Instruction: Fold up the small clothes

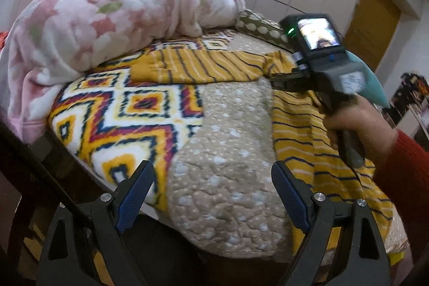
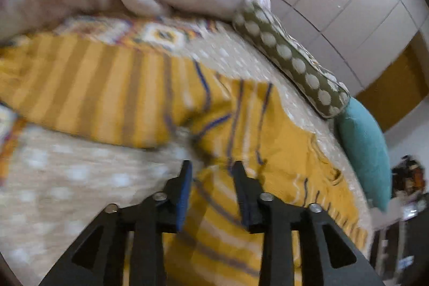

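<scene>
A small mustard-yellow sweater with navy and white stripes [image 1: 303,130] lies spread on the bed, one sleeve [image 1: 203,66] stretched out to the left. My left gripper [image 1: 213,178] is open and empty, low over the beige dotted quilt [image 1: 228,152], left of the sweater body. My right gripper [image 1: 281,81] shows in the left wrist view at the sleeve's shoulder. In the right wrist view the right gripper [image 2: 211,170] hovers over the sweater [image 2: 134,98] near the armpit, jaws partly open with fabric below them; the view is blurred.
A pink floral blanket [image 1: 107,10] is heaped at the back left. A patterned diamond blanket [image 1: 120,114] covers the bed's left. An olive dotted pillow [image 2: 289,58] and a teal cushion [image 2: 364,149] lie along the far edge. Wardrobe doors stand behind.
</scene>
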A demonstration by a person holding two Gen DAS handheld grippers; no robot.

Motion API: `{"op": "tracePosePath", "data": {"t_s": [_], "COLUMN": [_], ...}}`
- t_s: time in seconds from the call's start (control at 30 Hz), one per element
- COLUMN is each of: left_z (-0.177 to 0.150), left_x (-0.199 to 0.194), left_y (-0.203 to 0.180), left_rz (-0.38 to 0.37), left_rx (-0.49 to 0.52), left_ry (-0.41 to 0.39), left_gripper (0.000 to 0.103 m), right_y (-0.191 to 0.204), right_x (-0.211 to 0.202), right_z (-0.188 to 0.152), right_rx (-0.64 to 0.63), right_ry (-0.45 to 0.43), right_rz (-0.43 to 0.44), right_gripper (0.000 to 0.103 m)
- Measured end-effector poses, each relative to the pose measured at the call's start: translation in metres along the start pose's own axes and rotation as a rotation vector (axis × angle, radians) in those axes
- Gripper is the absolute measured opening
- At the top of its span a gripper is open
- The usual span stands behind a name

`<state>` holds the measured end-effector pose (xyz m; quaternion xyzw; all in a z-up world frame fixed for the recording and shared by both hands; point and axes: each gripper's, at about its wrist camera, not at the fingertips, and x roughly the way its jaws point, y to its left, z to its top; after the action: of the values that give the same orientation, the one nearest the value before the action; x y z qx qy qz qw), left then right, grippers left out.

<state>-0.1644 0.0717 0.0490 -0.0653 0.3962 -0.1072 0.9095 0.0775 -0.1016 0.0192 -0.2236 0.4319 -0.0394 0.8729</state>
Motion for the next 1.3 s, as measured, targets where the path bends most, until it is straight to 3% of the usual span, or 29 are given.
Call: {"op": "tracePosePath", "data": {"t_s": [0.07,0.17,0.3,0.47,0.63,0.8,1.3], "left_z": [0.001,0.0,-0.006,-0.018,-0.024,-0.024,-0.022], "left_x": [0.003,0.009,0.018,0.016,0.0,-0.005,0.004], "left_y": [-0.011,-0.029,-0.059,-0.103,-0.139,-0.155,-0.143], "left_rz": [-0.007,-0.02,-0.037,-0.059,-0.072,-0.079,-0.07], "left_rx": [0.03,0.071,0.118,0.192,0.277,0.313,0.274], "left_ry": [0.003,0.014,0.054,0.08,0.053,0.043,0.066], "left_gripper": [0.088,0.088,0.088,0.088,0.088,0.088,0.088], "right_y": [-0.011,-0.034,-0.082,-0.129,-0.156,-0.169,-0.159], "right_x": [-0.034,-0.067,-0.106,-0.129,-0.142,-0.147,-0.138], "right_z": [-0.02,-0.058,-0.126,-0.2,-0.247,-0.27,-0.281], "right_rx": [0.07,0.145,0.278,0.442,0.544,0.633,0.659], "right_ry": [-0.051,-0.074,-0.083,-0.062,-0.037,-0.034,-0.005], "right_rz": [0.044,0.047,-0.031,-0.079,-0.071,-0.054,-0.062], "right_gripper": [0.057,0.058,0.061,0.063,0.066,0.069,0.072]}}
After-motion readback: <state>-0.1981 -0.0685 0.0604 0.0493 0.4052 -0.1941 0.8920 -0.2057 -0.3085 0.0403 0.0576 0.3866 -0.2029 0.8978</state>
